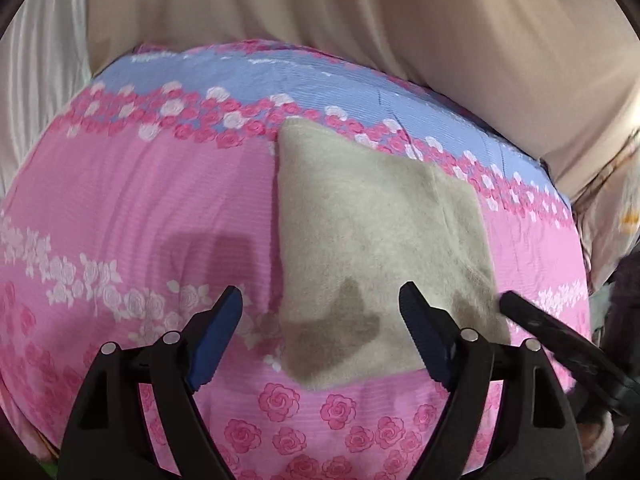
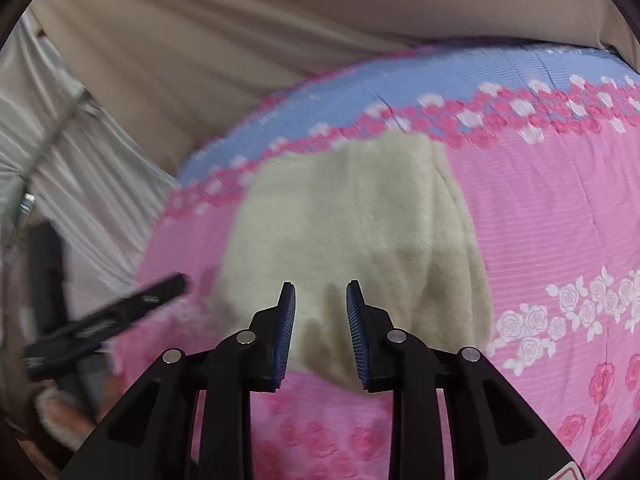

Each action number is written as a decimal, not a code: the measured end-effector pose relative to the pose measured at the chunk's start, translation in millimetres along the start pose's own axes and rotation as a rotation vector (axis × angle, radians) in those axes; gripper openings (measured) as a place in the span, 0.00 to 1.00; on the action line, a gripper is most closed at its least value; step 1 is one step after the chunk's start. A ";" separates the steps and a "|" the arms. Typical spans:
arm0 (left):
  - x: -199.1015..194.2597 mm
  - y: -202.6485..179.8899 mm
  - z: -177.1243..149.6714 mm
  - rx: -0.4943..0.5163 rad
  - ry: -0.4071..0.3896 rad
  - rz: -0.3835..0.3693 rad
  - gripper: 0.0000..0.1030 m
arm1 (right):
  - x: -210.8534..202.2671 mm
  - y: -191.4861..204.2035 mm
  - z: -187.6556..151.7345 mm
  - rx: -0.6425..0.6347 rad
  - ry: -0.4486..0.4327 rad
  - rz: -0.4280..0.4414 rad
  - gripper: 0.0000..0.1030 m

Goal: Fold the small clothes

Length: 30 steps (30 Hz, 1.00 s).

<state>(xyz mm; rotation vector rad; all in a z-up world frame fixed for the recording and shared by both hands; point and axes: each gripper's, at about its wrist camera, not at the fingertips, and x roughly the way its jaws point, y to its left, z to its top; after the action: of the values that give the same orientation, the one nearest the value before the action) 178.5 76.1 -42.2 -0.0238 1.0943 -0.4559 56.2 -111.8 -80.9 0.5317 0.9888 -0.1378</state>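
Hovering over beige garment (image 1: pixel 376 232), folded, lying on pink floral bedspread (image 1: pixel 120 208). Left gripper (image 1: pixel 320 300) fingers wide apart, right gripper (image 2: pixel 321 294) fingers narrowly apart, both empty. Advise: pinch garment's near edge squarely, align edges before next fold.

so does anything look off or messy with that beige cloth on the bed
Nothing stands out: the beige cloth lies folded flat on the pink floral bedspread. The dark patches near its front edge look like shadows of the fingers, not stains.

a home bedroom: rose-patterned pink bedspread (image 1: pixel 120 208) with beige curtains (image 1: pixel 320 8) behind.
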 end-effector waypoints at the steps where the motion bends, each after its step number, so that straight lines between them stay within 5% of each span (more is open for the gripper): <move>1: -1.2 -4.3 -1.1 0.012 0.001 0.001 0.76 | 13.6 -13.7 -2.0 0.018 0.027 -0.051 0.08; 2: -0.1 -4.2 -3.6 0.018 0.004 0.003 0.76 | 22.5 -28.2 -4.4 0.038 0.055 -0.093 0.00; 5: -0.1 -1.3 -9.9 0.028 0.017 0.013 0.76 | 7.4 -29.1 -5.4 0.086 0.025 -0.060 0.00; 9: 2.3 4.8 -15.9 0.027 0.033 0.037 0.76 | -12.5 1.3 -1.8 -0.010 -0.036 -0.093 0.14; 13: 5.0 10.1 -18.1 0.017 0.050 0.056 0.77 | -10.1 -5.2 11.0 -0.004 -0.061 -0.143 0.57; 16: 5.7 14.9 -16.4 0.003 0.042 0.056 0.87 | 1.8 -22.7 26.6 0.018 -0.025 -0.173 0.64; 21: 49.9 40.2 -4.0 -0.176 0.130 -0.096 0.94 | 43.8 -61.4 44.2 0.127 0.048 -0.106 0.71; 23: 79.8 50.5 0.4 -0.258 0.197 -0.146 0.93 | 62.6 -75.1 40.5 0.214 0.087 0.010 0.71; 24: 92.7 52.1 1.4 -0.273 0.225 -0.177 0.89 | 71.3 -79.6 37.1 0.260 0.107 0.073 0.64; 25: 102.5 51.4 2.1 -0.275 0.245 -0.213 0.80 | 72.7 -79.6 35.0 0.284 0.105 0.101 0.53; 26: 110.0 49.5 4.0 -0.275 0.268 -0.279 0.55 | 68.1 -75.8 35.2 0.284 0.089 0.101 0.47; 28: 97.6 47.4 14.3 -0.271 0.274 -0.301 0.44 | 43.5 -62.5 38.6 0.281 0.050 0.150 0.30; 30: 73.9 47.6 23.9 -0.252 0.261 -0.338 0.39 | 11.4 -46.9 41.8 0.254 0.003 0.201 0.25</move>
<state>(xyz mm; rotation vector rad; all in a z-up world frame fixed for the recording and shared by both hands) 243.2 87.2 -105.2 -0.3846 1.4079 -0.6335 78.0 -171.2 -89.2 0.8607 0.9201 -0.0829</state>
